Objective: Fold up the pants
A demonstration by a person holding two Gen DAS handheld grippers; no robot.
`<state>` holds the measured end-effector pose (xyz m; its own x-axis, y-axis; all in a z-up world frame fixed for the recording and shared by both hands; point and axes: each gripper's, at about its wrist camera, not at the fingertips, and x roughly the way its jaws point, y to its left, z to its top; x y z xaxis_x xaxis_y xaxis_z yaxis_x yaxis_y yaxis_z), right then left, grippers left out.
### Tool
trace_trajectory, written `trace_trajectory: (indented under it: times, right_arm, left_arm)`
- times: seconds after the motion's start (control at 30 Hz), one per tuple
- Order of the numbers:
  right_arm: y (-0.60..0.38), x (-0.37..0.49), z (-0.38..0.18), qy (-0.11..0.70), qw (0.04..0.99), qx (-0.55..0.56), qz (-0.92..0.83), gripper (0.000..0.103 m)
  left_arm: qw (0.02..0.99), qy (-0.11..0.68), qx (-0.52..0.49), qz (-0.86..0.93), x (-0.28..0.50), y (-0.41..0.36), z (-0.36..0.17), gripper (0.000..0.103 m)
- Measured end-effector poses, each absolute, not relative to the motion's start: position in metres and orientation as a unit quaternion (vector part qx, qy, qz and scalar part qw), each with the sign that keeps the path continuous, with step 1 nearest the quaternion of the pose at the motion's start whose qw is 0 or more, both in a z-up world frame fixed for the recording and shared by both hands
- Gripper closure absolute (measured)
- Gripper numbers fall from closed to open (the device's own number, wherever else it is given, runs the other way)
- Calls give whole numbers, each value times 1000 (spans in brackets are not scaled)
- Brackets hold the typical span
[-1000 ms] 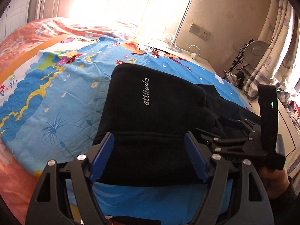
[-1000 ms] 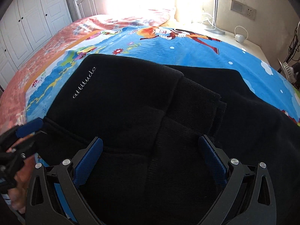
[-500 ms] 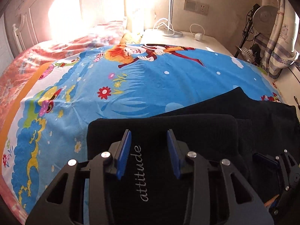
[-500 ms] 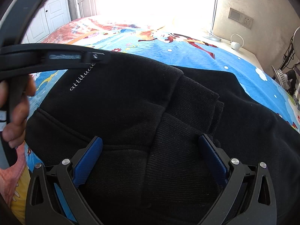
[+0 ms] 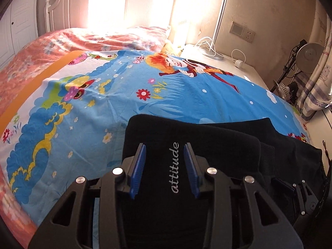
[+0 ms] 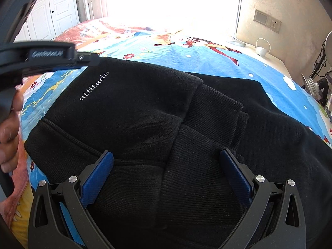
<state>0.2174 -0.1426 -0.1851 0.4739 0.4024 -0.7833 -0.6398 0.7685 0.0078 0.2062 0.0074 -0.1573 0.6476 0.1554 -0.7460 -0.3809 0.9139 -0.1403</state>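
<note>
- The black knit fleece pants (image 6: 145, 114), with the white script word "attitude" (image 5: 175, 168) stitched on them, lie partly folded on a bright blue cartoon-print bedsheet (image 5: 87, 108) spread over the bed.
- The upper layer of the pants is doubled over, and its ribbed band (image 6: 217, 112) ends in a stepped edge near the middle of the garment; more black cloth runs off to the right below it.
- The left gripper (image 5: 165, 166), black-framed with blue pads, sits over the near-left part of the pants, its jaws narrowed to a moderate gap on either side of the script word.
- Black fabric fills the space between the left pads; the pads show no clear press on it, so whether any cloth is pinched cannot be told.
- The right gripper (image 6: 166, 172), of the same build, stands wide apart over the thick folded bulk of the pants; its blue pads (image 6: 97, 178) touch the cloth at each side but have nothing clamped.
- In the right wrist view a hand (image 6: 9, 128) at the left edge grips the handle of the left tool.
- An orange-pink floral quilt (image 5: 41, 54) covers the far left of the bed, beside a white headboard (image 5: 68, 10).
- A white bedside surface (image 5: 228, 62) carries a slim metal lamp pole (image 5: 221, 20) and a white plug with cable.
</note>
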Motion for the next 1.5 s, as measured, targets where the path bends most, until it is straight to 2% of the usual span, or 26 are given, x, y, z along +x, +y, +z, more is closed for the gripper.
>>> trace_trajectory:
  times: [0.1,0.47,0.6,0.67,0.8,0.87,0.9,1.0,1.1,1.3,1.5]
  right_arm:
    - [-142,216,-185,410,846,-146,307,4]
    - [-135,245,-148,401,858,-107,301,5]
    - [-126,288,-175,450,851,-139,231,9]
    - [-133,299,-192,473,839,-113,243,6]
    - [-137,294,-194,464,844,-114,242,5]
    - [-138,291,-191,463,845,-112,241,5]
    - [-139,287,-187,460,848,-113,236,5]
    - [-141,259,-171,430,862,-138,229,6]
    - [-149,228,-159,408,866,-152,244,6]
    - [-155,219,-184,443,848,-146,253,6]
    - [-151,216,-184,436,850,-158,248,6]
  left_arm:
    - [881,426,-151,142,201,11,-192,65]
    - [892,403,-139,147,197,5,-195,62]
    - [897,374,-191,142,179,12,-184,62]
    - [903,354,-184,157,160,10,-175,62]
    - [905,350,-172,168,134,6,-181,61]
    - [896,367,-177,176,130,10,-197,58]
    - [896,366,-180,177,127,12,-199,53]
    - [894,361,-204,170,123,17,-197,53]
    - [910,329,-183,173,113,10,-182,57]
    - [909,347,-158,169,107,-2,-193,55]
    - [910,323,-193,174,97,10,-184,56]
